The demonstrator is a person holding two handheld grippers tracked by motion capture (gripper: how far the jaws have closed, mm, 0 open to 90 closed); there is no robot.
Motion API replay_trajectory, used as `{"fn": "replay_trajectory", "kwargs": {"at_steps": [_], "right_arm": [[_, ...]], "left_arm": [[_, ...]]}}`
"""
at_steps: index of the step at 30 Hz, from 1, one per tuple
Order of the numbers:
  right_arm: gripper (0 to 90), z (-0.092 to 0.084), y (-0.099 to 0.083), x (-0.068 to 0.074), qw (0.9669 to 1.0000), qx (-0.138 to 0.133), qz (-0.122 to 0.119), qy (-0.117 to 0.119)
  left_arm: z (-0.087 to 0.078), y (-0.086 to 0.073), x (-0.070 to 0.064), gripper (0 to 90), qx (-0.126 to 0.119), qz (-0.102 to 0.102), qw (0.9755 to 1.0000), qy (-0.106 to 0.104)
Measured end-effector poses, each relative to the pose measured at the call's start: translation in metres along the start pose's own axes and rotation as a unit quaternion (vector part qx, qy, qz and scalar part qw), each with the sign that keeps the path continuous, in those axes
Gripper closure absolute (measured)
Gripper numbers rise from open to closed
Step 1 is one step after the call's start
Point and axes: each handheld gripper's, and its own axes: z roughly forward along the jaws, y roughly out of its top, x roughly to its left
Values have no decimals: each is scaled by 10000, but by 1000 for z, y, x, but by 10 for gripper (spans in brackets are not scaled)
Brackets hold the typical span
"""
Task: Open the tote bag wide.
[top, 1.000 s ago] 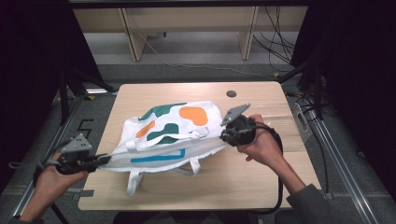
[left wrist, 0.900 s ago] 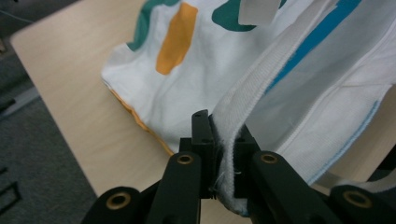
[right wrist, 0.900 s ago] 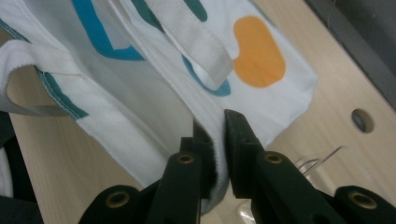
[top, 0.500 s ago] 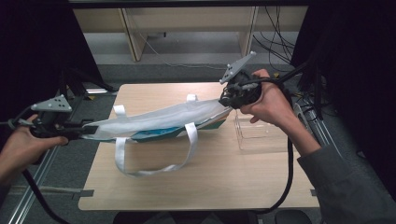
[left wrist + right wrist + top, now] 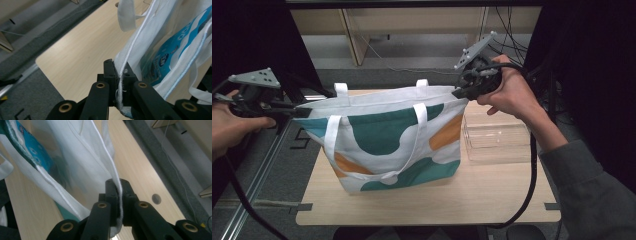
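One white cloth tote bag (image 5: 392,140) with teal and orange patches, held up over the light wooden table (image 5: 492,192), top hem pinched at opposite ends by two tongs, left (image 5: 302,113) and right (image 5: 460,93), one clear plastic box (image 5: 497,140) beside it.

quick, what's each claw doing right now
Left claw: closed on the tote bag's rim at one top corner.
Right claw: closed on the rim at the other corner.

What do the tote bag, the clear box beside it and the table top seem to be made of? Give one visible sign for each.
Tote bag: woven cotton-like canvas, matt; stitched hems and soft folds.
Clear box: probably hard plastic, glossy; see-through walls with bright edges.
Table top: pale wood or wood-look laminate, smooth; faint grain lines.
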Motion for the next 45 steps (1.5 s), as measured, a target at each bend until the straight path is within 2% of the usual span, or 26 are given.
{"fn": "replay_trajectory", "kwargs": {"at_steps": [1,2,3,4,8,9,11,13,14,15,16,18,19,20,22,24,25,26,27,30,33,34,38,40,42,45], "right_arm": [[871,2,-3,2,9999,42,151,10],[872,5,-5,0,10000,-41,56,12],[872,5,-7,1,9997,-51,220,10],[872,5,-8,0,9997,-67,236,15],[872,4,-6,-3,9999,-60,114,8],[871,4,-6,-3,9999,-79,93,-6],[871,7,-8,-2,9997,-51,247,-9],[871,13,-9,-2,9998,4,181,-46],[871,16,-10,-1,9996,60,259,-66],[871,19,-11,-3,9999,45,107,-75],[871,22,-12,-2,9995,93,281,-96],[871,29,-14,-2,9995,156,269,-81],[871,32,-15,-1,9995,178,264,-73],[871,35,-17,1,9989,228,392,-83],[871,43,-19,-2,9997,186,147,-32],[871,49,-22,1,9993,220,299,-18],[871,52,-23,1,9994,234,257,-6],[871,57,-24,1,9995,248,181,-12],[871,60,-26,4,9989,325,329,-29],[870,69,-31,3,9988,389,312,18],[870,73,-36,3,9988,386,301,72],[870,74,-38,5,9985,402,342,116],[869,84,-46,12,9981,488,298,243],[868,90,-49,15,9980,541,265,211],[868,95,-53,20,9974,622,296,233],[868,106,-61,23,9968,688,289,268]], "left_arm": [[2,-2,1,860,-49,-29,10000,-47],[3,-3,2,860,-88,-97,9999,-67],[4,-2,4,859,-176,-18,9998,-44],[4,-1,3,860,-109,-109,9999,-62],[3,6,6,860,-68,51,10000,-16],[4,6,5,860,-78,-21,9999,67],[9,5,7,860,6,36,9999,117],[15,3,6,860,45,-9,9999,166],[17,2,6,859,84,39,9997,204],[20,1,7,859,113,56,9997,196],[23,-1,6,858,120,7,9997,206],[30,-5,5,857,225,22,9993,284],[34,-8,4,857,267,75,9992,276],[37,-11,3,857,285,3,9992,268],[44,-18,4,857,318,-32,9993,208],[50,-25,5,856,338,-58,9992,200],[54,-27,7,856,308,18,9993,194],[57,-29,6,856,303,-56,9993,200],[59,-30,7,856,325,79,9992,206],[65,-34,4,855,369,37,9991,180],[75,-41,-1,855,605,104,9980,123],[78,-44,-1,855,759,251,9968,54],[92,-59,-1,854,892,200,9958,-97],[98,-65,-4,854,878,48,9961,-121],[103,-70,-3,853,967,184,9950,-150],[115,-80,-7,853,1060,20,9941,-234]]}}
